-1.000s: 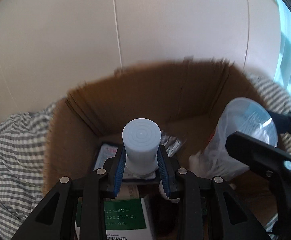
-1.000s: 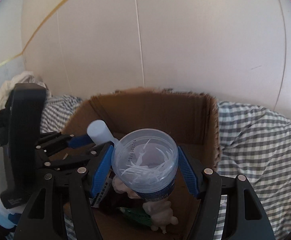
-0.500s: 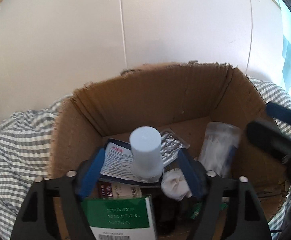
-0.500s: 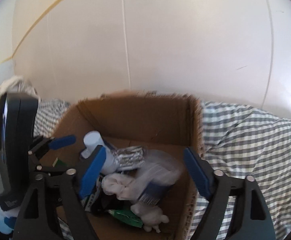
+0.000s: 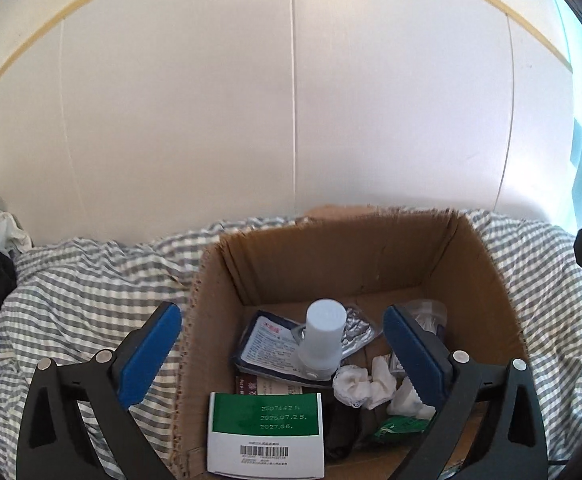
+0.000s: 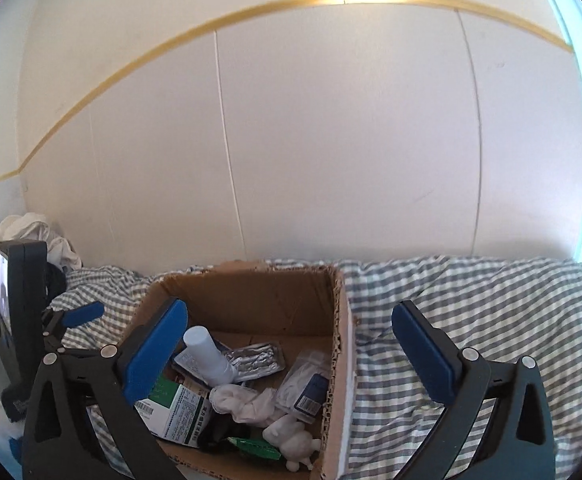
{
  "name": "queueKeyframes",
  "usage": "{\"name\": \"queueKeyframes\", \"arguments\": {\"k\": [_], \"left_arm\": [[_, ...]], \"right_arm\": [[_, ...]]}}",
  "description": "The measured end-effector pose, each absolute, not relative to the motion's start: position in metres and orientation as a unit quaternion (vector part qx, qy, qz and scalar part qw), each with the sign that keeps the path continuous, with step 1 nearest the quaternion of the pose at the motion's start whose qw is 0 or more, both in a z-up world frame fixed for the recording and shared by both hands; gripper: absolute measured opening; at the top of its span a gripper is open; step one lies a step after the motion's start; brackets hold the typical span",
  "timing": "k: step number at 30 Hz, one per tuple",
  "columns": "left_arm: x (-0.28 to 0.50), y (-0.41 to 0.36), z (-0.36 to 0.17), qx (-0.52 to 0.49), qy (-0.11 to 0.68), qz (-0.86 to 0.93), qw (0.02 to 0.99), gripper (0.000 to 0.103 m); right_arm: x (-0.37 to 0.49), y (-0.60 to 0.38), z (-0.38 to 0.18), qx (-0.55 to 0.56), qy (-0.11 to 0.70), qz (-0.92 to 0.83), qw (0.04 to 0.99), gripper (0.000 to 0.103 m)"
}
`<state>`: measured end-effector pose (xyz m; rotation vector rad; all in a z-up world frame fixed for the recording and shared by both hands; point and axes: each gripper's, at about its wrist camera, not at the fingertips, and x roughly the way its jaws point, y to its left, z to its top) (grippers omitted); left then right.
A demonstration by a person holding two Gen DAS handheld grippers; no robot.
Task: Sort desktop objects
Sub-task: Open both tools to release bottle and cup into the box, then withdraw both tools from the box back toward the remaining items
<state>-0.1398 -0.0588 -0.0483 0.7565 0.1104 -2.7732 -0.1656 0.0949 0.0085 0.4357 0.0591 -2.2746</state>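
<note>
Both grippers have let go since a second ago: the white bottle that sat clamped in the left gripper [image 5: 283,344] now stands free in the cardboard box [image 5: 371,256], and the clear tub of floss picks that the right gripper [image 6: 291,344] carried now lies on its side inside the same box. Each gripper has also lifted and drawn back, so more wall and bedding show. The left jaws are opening, spread wide, with nothing pressed between the blue pads; the white bottle [image 5: 323,336] shows in the gap below them but is untouched. The right jaws are opening too, wide apart and empty, the left pad over the box's left part and the right pad over the striped cloth.

Inside the box, the white bottle stands on a dark-edged printed sachet [image 5: 267,344], with a silver blister pack [image 5: 357,330] just behind it. In the right wrist view the bottle [image 6: 207,354] leans against that blister pack [image 6: 253,358]. The clear tub [image 6: 305,384] lies near the box's right wall, its barcode label facing up. A green and white carton [image 5: 267,428] rests at the near edge, beside crumpled white tissue [image 5: 363,384] and a green wrapper [image 5: 401,426]. A small white figurine [image 6: 295,440] sits at the near right corner.

The box stands on a grey and white striped cloth [image 6: 471,304] before a white panelled wall [image 6: 331,140].
</note>
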Motion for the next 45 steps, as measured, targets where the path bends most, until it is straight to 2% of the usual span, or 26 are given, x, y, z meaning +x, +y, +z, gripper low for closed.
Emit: {"name": "queueKeyframes", "arguments": {"k": [8,15,22,36,45], "left_arm": [[-0.111,-0.054,-0.033,0.234,0.023,-0.961,0.145,0.103],[-0.085,-0.046,-0.040,0.219,0.019,-0.962,0.161,0.103],[-0.068,-0.044,-0.056,0.244,0.012,-0.958,0.149,0.103],[-0.036,-0.063,-0.104,0.293,0.074,-0.942,0.144,0.103],[-0.045,-0.039,-0.133,0.326,0.036,-0.936,0.127,0.103]], "right_arm": [[-0.149,0.106,0.015,0.158,0.041,-0.906,0.390,0.103],[-0.134,0.110,0.001,0.174,0.069,-0.901,0.391,0.103],[-0.126,0.117,-0.021,0.202,0.076,-0.897,0.385,0.103],[-0.105,0.133,-0.047,0.216,0.102,-0.895,0.378,0.103],[-0.099,0.129,-0.081,0.261,0.132,-0.864,0.409,0.103]]}}
